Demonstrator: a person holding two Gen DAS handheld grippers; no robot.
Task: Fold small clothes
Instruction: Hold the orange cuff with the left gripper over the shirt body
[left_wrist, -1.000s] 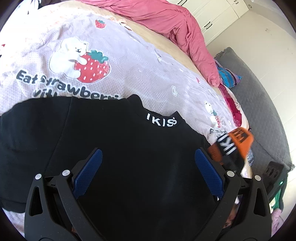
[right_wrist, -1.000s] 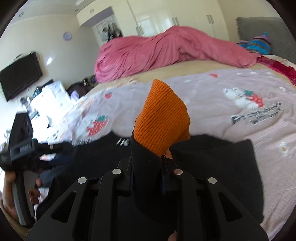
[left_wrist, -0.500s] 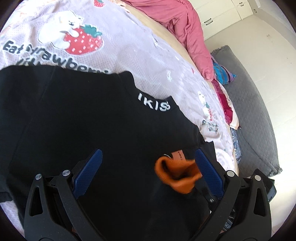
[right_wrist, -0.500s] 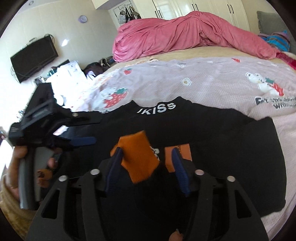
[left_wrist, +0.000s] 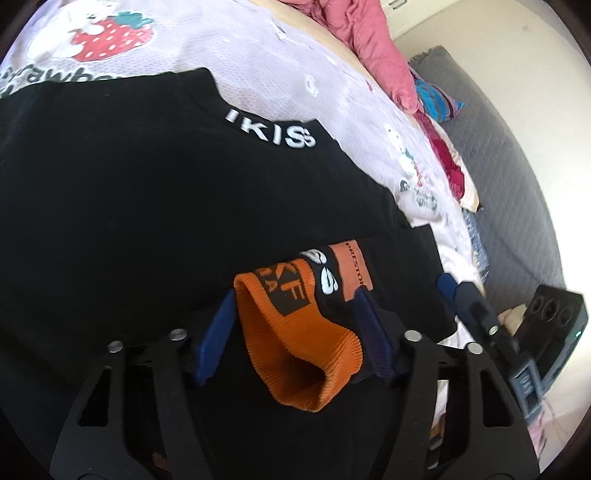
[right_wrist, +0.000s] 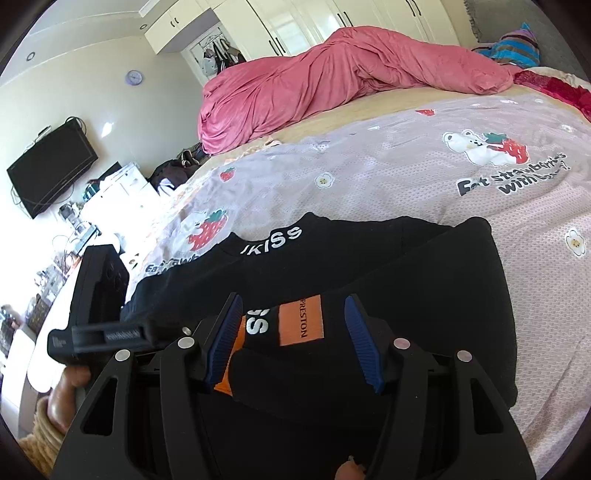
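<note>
Black sweater (left_wrist: 147, 206) lay flat on the bed (right_wrist: 406, 177), orange cuff (left_wrist: 299, 343) folded across its front. Left gripper (left_wrist: 295, 332) jaws closing around cuff, not yet pinching; right gripper (right_wrist: 295, 339) jaws half apart, holding nothing. Best gripped low on the ribbing, sleeve kept straight.

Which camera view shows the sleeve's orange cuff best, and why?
The left wrist view: the orange cuff lies whole between the fingers. The right wrist view shows only slivers of it, mostly hidden under black fabric.
</note>
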